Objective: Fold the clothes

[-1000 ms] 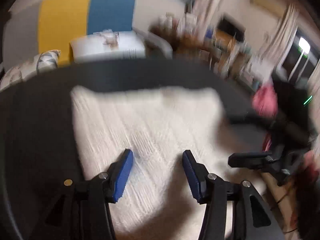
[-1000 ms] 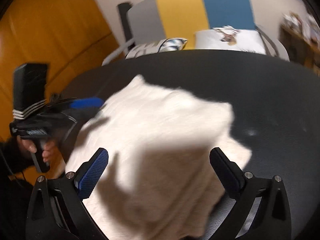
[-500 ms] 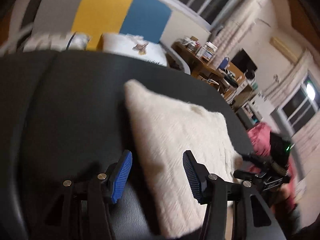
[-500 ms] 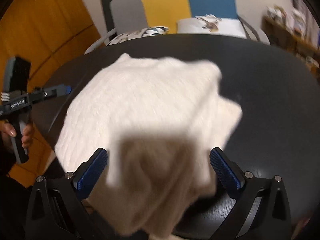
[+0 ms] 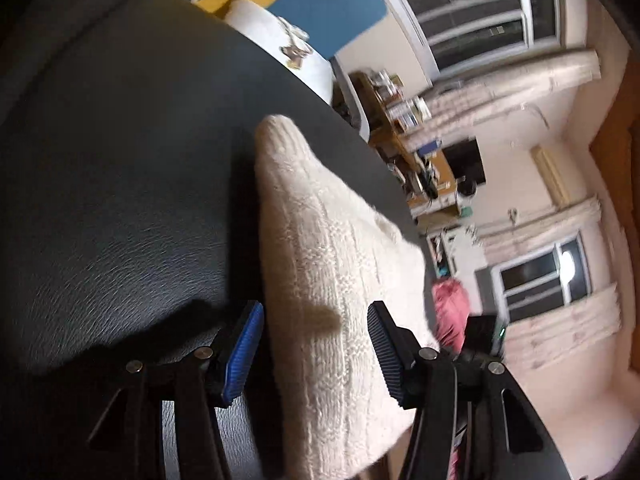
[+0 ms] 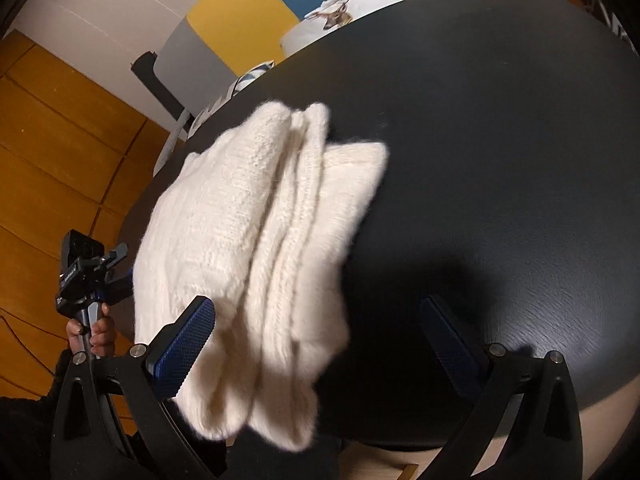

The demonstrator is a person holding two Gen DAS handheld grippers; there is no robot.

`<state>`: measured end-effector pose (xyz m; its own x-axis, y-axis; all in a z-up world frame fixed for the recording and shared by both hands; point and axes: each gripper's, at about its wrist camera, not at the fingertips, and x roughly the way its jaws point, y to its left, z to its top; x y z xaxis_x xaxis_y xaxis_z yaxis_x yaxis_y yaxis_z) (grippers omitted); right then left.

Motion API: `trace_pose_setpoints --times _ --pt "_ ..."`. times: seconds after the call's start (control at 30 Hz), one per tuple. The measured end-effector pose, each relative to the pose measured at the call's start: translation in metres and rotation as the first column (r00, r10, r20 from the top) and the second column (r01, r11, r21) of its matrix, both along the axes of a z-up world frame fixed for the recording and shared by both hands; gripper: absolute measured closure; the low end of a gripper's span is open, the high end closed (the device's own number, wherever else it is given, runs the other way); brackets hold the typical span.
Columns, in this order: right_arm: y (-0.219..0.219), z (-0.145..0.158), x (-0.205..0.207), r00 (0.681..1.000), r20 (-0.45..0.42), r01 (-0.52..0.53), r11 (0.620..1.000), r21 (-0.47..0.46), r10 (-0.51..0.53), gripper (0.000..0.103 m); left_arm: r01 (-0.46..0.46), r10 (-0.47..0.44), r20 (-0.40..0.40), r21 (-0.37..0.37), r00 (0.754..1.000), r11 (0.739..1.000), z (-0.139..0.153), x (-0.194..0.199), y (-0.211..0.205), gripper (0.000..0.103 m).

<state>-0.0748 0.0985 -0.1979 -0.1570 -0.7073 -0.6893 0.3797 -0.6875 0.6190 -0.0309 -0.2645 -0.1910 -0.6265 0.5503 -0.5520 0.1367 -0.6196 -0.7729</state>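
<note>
Sweater [image 6: 248, 248] lies folded in layers at table [image 6: 500, 140] edge; both grippers [image 5: 316, 344] [image 6: 316, 344] wide, holding nothing.

No readable text, labels or numbers.

Cream knit sweater [image 6: 256, 248]: folded in stacked layers, lying on round black desk [image 6: 500, 140], near end spilling over desk edge. Right tongs [image 6: 320, 344]: jaws spread wide, blue pads, left pad against sweater's overhanging end, right pad over bare desk. Left tongs [image 6: 116, 260]: beside desk at left, gripped by hand [image 6: 92, 330]; jaw state unreadable. Background: orange wood panels [image 6: 48, 152], yellow-and-blue panel [image 6: 260, 4], white cushion with animal print [image 6: 328, 20].
</note>
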Motion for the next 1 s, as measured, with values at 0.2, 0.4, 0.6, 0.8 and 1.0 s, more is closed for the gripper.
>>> trace_pose_setpoints --times 0.2,0.4,0.6,0.8,1.0 --pt "-0.042 -0.004 -0.014 0.997 0.022 -0.072 0.995 -0.063 0.073 0.0 0.005 -0.006 0.017 0.08 1.0 0.997 -0.016 -0.009 -0.003 0.046" --pt "-0.071 -0.003 -0.015 0.991 -0.013 -0.131 0.991 0.006 0.131 0.0 0.014 -0.015 0.004 0.084 1.0 0.996 -0.022 -0.02 0.0 0.04" --pt "-0.085 -0.002 -0.011 0.982 -0.053 -0.179 0.981 0.072 0.183 0.0 0.071 -0.071 0.015 0.013 0.997 0.997 -0.018 -0.029 0.018 0.032" --pt "-0.073 -0.005 -0.011 0.988 -0.038 -0.149 0.988 0.047 0.151 0.01 0.09 -0.092 0.034 0.058 0.995 0.994 -0.021 -0.03 0.017 0.045" --pt "-0.064 -0.002 0.0 0.988 -0.094 -0.122 0.992 0.042 0.125 0.04 0.026 -0.034 -0.079 -0.095 0.996 0.995 0.005 -0.007 0.035 0.063"
